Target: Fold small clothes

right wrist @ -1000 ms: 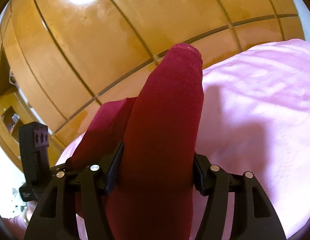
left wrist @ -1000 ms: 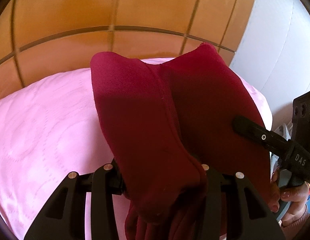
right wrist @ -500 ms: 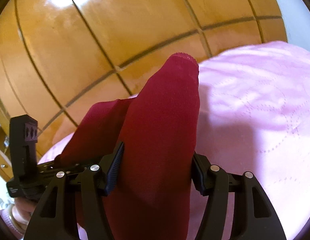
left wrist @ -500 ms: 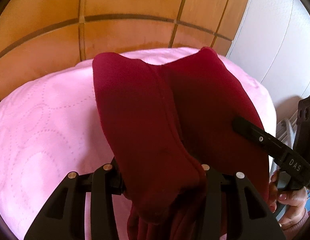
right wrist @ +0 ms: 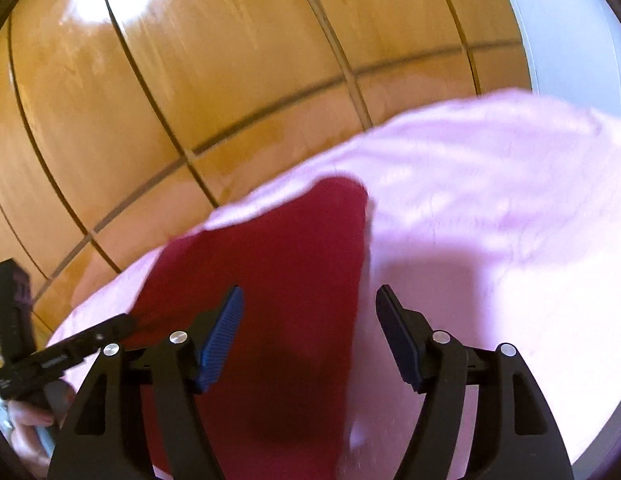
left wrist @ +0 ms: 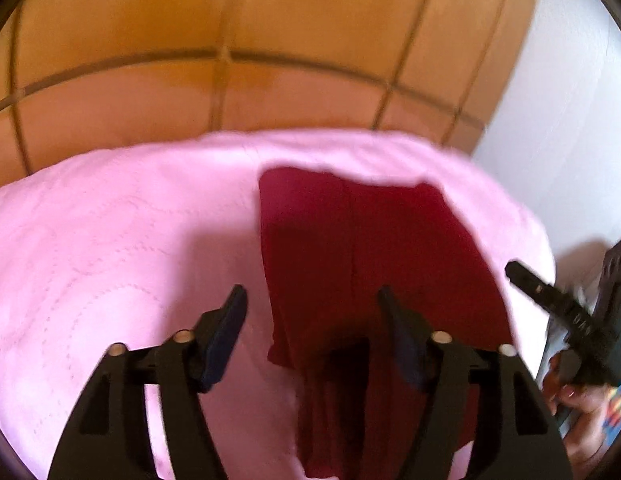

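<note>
A dark red garment point(left wrist: 370, 264) lies folded on the pink quilted bedcover point(left wrist: 110, 240); it also shows in the right wrist view point(right wrist: 278, 304). My left gripper point(left wrist: 312, 314) is open and empty just above the garment's near end. My right gripper point(right wrist: 310, 316) is open and empty above the garment's right edge. The right gripper shows at the right of the left wrist view point(left wrist: 558, 308), and the left gripper shows at the left of the right wrist view point(right wrist: 62, 356). Both views are motion-blurred.
A glossy wooden panelled wall point(left wrist: 230, 40) rises behind the bed and shows in the right wrist view point(right wrist: 190, 80). A white wall point(left wrist: 570, 100) stands at the right. The pink bedcover point(right wrist: 510, 220) extends to the right of the garment.
Both grippers have opened and let go of the red garment, which has dropped flat onto the bedcover. Both grippers have pulled back from it.
</note>
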A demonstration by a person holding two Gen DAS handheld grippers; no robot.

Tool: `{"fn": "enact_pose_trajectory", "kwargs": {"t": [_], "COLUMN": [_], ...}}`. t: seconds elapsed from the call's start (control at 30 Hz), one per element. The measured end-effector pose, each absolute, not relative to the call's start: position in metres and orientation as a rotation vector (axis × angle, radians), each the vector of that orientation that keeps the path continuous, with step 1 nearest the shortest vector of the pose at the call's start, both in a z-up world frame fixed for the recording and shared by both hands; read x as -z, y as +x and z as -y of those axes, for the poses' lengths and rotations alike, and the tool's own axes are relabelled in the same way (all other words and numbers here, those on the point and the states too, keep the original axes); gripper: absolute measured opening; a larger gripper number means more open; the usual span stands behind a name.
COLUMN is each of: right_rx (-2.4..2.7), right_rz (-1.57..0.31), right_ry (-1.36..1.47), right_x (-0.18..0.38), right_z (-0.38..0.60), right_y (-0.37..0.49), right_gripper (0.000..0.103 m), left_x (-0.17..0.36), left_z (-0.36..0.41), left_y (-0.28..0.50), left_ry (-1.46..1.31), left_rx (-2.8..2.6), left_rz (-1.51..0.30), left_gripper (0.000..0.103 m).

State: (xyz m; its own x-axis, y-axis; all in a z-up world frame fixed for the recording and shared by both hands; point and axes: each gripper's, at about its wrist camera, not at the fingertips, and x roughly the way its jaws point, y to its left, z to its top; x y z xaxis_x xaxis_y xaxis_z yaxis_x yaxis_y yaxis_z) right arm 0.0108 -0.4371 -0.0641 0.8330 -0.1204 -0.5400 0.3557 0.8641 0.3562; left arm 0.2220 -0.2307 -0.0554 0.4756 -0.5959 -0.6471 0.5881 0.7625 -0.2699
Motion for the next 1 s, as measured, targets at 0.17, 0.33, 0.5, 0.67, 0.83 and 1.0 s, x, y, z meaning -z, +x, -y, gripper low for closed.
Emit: {"fn": "enact_pose_trajectory", "kwargs": {"t": [0.17,0.33,0.5,0.67,0.83,1.0], "right_rx": [0.225,0.27,0.29,0.316,0.334,0.336], "right_rz": [-0.598,-0.758,-0.75,-0.69,-0.647,-0.668], "right_ry": [0.333,0.276,0.3,0.304,0.396,0.437], "right_x": [0.048,0.078,0.098,0.082,0.072,0.073], "right_z": [0.427,0.435,0.448,0.442,0.429,0.408], "right_y": [0.049,0.094,0.096,0.074,0.027,-0.009], "right_gripper": [0.054,0.049,0.05,0.068,0.071,0.085], "left_x": [0.038,0.068,0.091,0.074,0.066,0.066], "left_z": [0.26,0.302,0.307,0.293,0.259,0.226], "left_y": [0.211,0.233,0.241,0.222,0.2,0.167], "left_ry": [0.072,0.215,0.287,0.286,0.216,0.158], "left_rx": [0.749,0.681,0.675,0.663,0.641,0.601], "left_rz": [-0.742,-0.835,-0.852,-0.834,-0.827,-0.83], "left_gripper": [0.041,0.038,0.037,0.066,0.086,0.1]}}
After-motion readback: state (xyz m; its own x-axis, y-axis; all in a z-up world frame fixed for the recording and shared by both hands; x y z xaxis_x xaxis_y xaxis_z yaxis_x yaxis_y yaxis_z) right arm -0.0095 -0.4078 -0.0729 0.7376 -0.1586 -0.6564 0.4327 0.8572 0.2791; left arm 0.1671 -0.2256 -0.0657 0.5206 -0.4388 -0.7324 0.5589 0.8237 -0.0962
